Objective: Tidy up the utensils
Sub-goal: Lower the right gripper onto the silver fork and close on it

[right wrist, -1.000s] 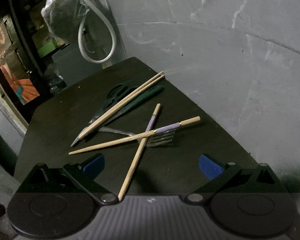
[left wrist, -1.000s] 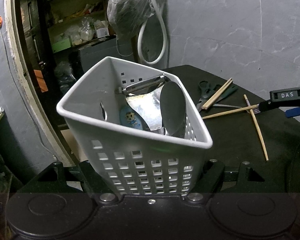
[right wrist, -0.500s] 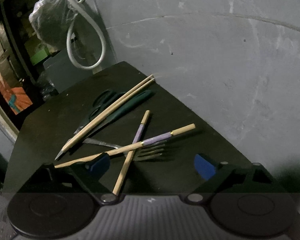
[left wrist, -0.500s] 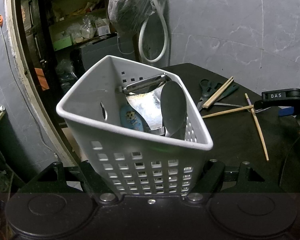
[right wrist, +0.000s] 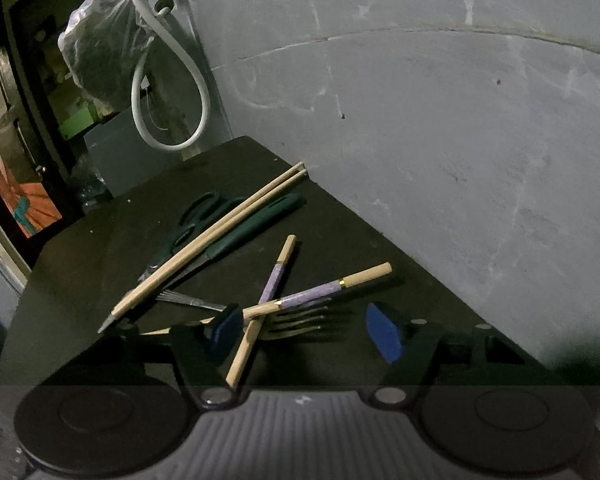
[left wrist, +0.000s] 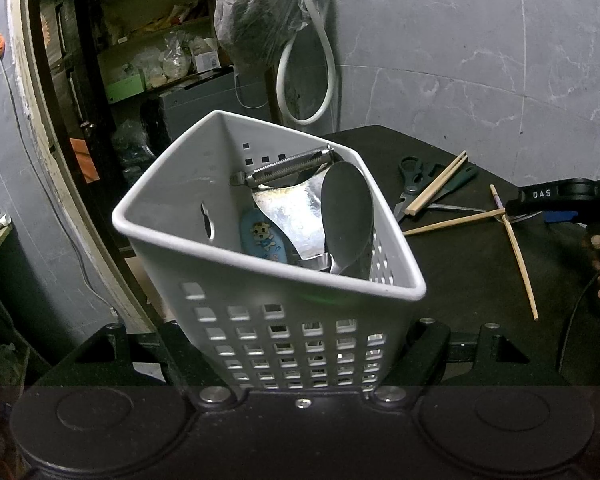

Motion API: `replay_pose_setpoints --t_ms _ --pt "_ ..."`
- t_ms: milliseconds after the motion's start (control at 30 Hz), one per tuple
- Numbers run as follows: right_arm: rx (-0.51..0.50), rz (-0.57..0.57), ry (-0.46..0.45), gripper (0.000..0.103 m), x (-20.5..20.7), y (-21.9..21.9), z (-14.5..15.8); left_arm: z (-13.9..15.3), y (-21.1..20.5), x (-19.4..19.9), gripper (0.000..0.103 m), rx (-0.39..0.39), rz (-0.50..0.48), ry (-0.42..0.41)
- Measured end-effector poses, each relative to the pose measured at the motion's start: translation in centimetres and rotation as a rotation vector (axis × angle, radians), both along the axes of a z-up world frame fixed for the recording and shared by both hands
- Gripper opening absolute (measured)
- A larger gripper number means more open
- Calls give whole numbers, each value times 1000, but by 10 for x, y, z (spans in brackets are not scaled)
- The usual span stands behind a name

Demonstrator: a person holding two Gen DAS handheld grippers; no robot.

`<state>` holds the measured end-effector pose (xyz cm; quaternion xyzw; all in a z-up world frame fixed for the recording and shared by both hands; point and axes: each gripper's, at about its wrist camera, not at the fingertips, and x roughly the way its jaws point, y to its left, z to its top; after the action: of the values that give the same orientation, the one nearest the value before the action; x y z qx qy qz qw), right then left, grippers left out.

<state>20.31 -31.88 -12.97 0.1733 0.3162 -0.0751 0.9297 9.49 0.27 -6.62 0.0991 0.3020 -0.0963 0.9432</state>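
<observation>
My left gripper is shut on a white perforated basket, held tilted. Inside it lie a peeler, a large metal spoon, a metal blade and a blue cartoon handle. My right gripper sits low over the black table, its jaws closing. Two crossed purple-banded chopsticks and a fork lie between its blue pads, which do not press on them. One right finger shows in the left wrist view.
Further back on the table lie a pair of plain chopsticks over green scissors and a green-handled knife. A grey wall borders the table's right side. A white hose and a plastic bag hang behind.
The right gripper has come down and forward over the crossed chopsticks and fork, and its blue pads stand closer together. The left gripper and the basket have stayed put.
</observation>
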Motion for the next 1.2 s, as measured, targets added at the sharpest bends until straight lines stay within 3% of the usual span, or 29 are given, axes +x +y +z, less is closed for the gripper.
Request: replay_pose_setpoints --t_ms 33,133,200,633,1200 --pt "-9 1 -3 69 0 1 -1 0 0 0 79 0 0 0" --pt "-46 8 -13 49 0 5 -2 0 0 0 78 2 -1 -1" --pt "-58 17 -16 29 0 6 -3 0 0 -1 78 2 -1 -2" --pt "7 -7 -36 19 -5 2 5 -1 1 0 78 3 -15 -3" --pt "11 -23 -99 7 -17 5 49 -2 3 -1 78 7 -34 -6"
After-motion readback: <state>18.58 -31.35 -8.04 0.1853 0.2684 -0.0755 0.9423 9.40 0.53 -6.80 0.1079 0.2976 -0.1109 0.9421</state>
